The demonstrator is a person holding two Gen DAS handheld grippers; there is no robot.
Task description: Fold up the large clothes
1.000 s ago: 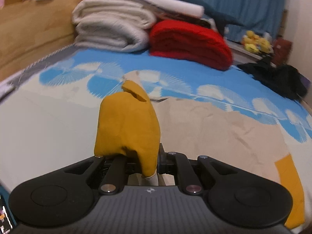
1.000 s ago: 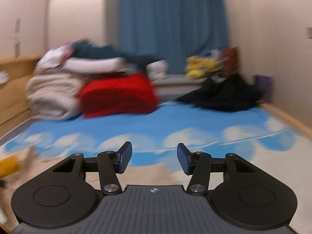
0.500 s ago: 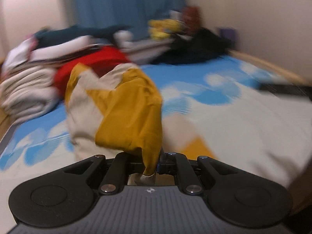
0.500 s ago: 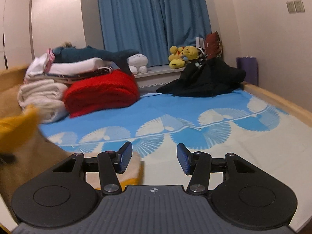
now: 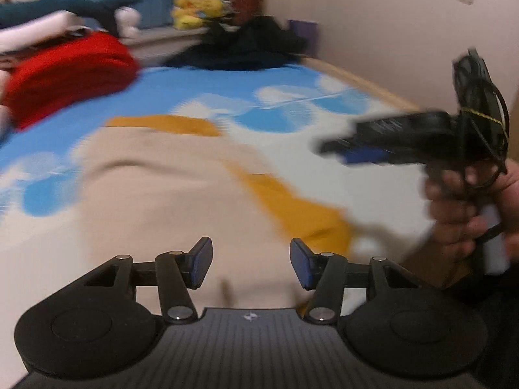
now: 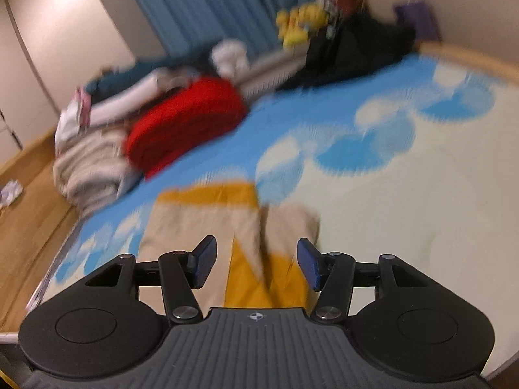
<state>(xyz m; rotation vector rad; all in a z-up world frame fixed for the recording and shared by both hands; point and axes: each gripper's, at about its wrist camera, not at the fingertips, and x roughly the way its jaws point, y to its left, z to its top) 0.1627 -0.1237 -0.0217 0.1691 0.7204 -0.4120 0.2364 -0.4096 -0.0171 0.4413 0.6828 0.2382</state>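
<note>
Both jaws opening, empty, above beige-and-mustard garment [image 5: 168, 201] on bedspread [image 5: 292, 110], red blanket [image 5: 65, 74] beyond

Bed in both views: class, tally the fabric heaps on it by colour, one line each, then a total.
Beige and mustard garment: 1
Red folded pile: 1
Cream folded pile: 1
Black heap: 1
Total: 4

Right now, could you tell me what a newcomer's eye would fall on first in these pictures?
Probably the beige and mustard garment lying on the blue-patterned bedspread, just ahead of both grippers. Next, the bright red folded blanket among the stacked bedding at the far left, by the blue curtain.
</note>
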